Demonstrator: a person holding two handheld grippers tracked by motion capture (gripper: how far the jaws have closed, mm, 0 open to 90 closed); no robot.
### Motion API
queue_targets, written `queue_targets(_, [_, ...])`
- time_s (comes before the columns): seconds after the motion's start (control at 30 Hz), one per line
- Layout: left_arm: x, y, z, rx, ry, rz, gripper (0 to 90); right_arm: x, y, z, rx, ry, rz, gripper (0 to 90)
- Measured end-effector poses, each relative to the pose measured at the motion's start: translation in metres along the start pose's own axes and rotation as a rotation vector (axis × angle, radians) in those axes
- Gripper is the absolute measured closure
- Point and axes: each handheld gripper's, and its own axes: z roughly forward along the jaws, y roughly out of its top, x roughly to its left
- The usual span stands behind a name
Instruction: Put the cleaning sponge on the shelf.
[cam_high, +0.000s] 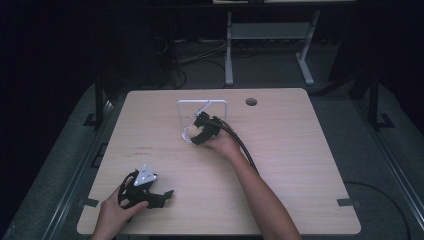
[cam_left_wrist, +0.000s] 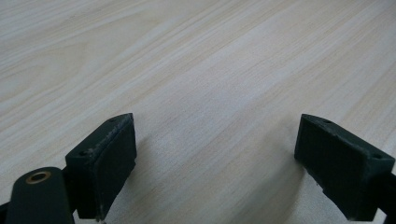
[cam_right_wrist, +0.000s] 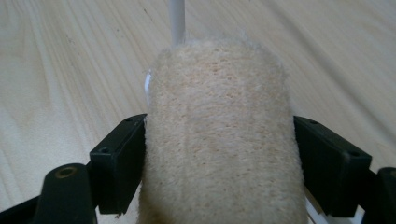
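A beige fuzzy roll (cam_right_wrist: 219, 140) sits between the two black jaws of my right gripper (cam_right_wrist: 219, 158), and both pads touch its sides. A thin white rod (cam_right_wrist: 177, 18) runs away from behind the roll. In the high view the right gripper (cam_high: 194, 135) is at the middle of the table, against the lower left corner of a white wire frame (cam_high: 202, 101), with the pale roll (cam_high: 187, 134) at its tip. My left gripper (cam_high: 167, 194) lies near the table's front left edge. Its jaws stand wide apart over bare wood in the left gripper view (cam_left_wrist: 215, 158).
The light wooden table (cam_high: 300, 165) has a round cable hole (cam_high: 251, 102) near its far edge. Beyond the table stand a grey desk frame (cam_high: 270, 31) and loose cables on a dark floor. A black cable (cam_high: 245, 147) trails along the right forearm.
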Motion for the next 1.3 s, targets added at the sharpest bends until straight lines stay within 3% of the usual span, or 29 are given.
queue_targets(0.1, [0.000, 0.000, 0.000, 0.000, 0.000, 0.000, 12.0, 0.003, 0.002, -0.009, -0.019, 0.002, 0.005, 20.8])
queue_targets(0.47, [0.000, 0.000, 0.000, -0.001, 0.001, 0.000, 12.1, 0.021, 0.013, -0.050, -0.081, -0.002, -0.054, 23.0])
queue_targets(0.53, [0.000, 0.000, 0.000, 0.001, 0.001, 0.001, 12.1, 0.024, 0.013, -0.056, -0.088, 0.015, -0.049, 27.3])
queue_targets(0.63, [0.000, 0.000, 0.000, 0.001, 0.000, -0.001, 12.1, 0.028, 0.010, -0.061, -0.095, 0.032, -0.055, 41.0])
queue_targets(0.9, [0.000, 0.000, 0.000, 0.001, 0.001, 0.002, 12.1, 0.028, -0.010, -0.060, -0.077, 0.111, -0.046, 89.9])
queue_targets(1.03, [0.000, 0.000, 0.000, 0.001, 0.000, 0.000, 12.0, 0.028, -0.017, -0.055, -0.060, 0.130, -0.042, 90.0])
queue_targets(1.3, [0.000, 0.000, 0.000, 0.001, 0.000, 0.002, 12.1, 0.022, -0.026, -0.044, -0.029, 0.121, -0.025, 90.0])
